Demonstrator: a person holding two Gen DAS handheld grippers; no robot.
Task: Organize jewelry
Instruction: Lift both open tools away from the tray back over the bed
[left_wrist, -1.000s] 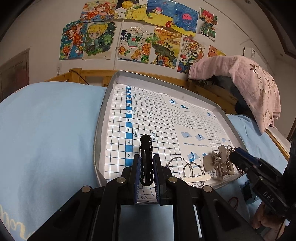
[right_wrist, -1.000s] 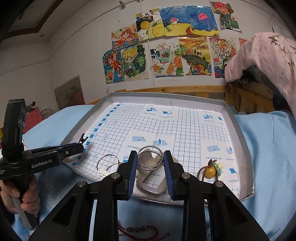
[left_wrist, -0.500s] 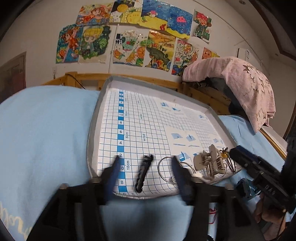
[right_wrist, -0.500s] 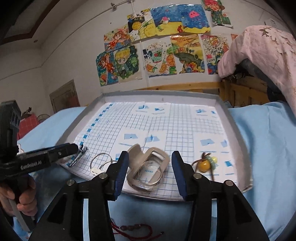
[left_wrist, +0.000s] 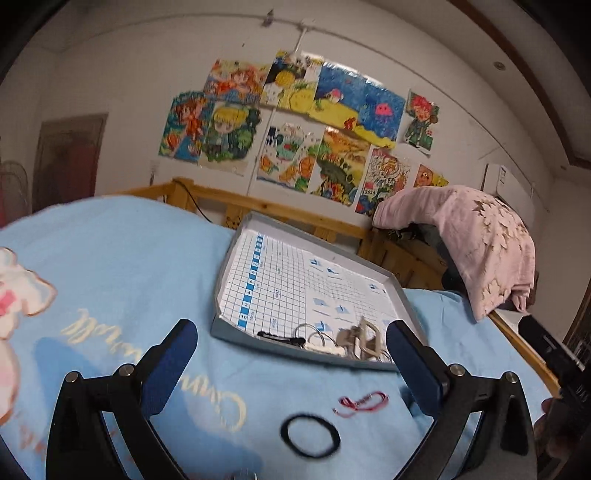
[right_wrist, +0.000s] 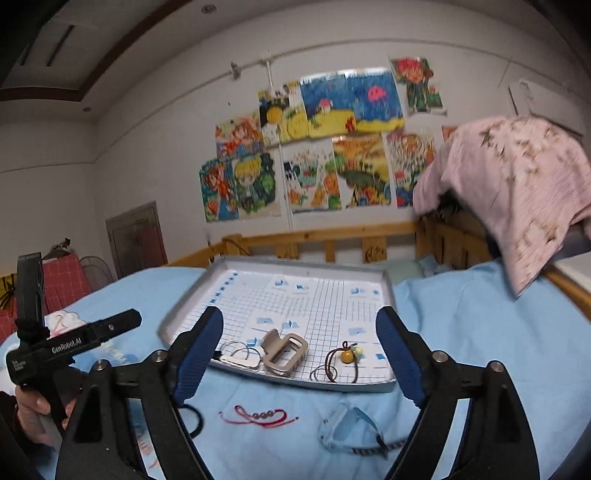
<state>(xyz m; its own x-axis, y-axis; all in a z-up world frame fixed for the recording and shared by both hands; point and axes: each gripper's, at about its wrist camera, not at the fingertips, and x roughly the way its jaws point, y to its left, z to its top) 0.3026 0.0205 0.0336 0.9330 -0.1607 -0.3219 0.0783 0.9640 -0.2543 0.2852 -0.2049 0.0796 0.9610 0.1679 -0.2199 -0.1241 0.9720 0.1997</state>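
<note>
Tray: a grey tray (right_wrist: 373, 387) lined with blue-gridded paper sits mid-frame on the light blue bedspread (right_wrist: 480, 332).
Claw clip: a beige hair claw (right_wrist: 284, 352) lies at the tray's near edge, centre of the right wrist view, its long axis running lower left to upper right.
Rings: thin metal hoops (right_wrist: 240, 350) lie just left of the claw.
Cord piece: a brown cord with an orange bead (right_wrist: 347, 356) lies to the claw's right.
Black clip: a slim black hair clip (left_wrist: 275, 336) lies along the near rim.
Off the tray: a red cord bracelet (right_wrist: 258, 415), a black hair tie (left_wrist: 309, 435) and a pale blue band (right_wrist: 347, 430) lie on the bedspread.
Writing: "GenRobot.AI" on the other handle at left of the right wrist view; grid numerals 2, 4, 6, 10.
Left gripper (left_wrist: 291, 365): spread wide, holding nothing.
Right gripper (right_wrist: 301, 356): spread wide, holding nothing.
</note>
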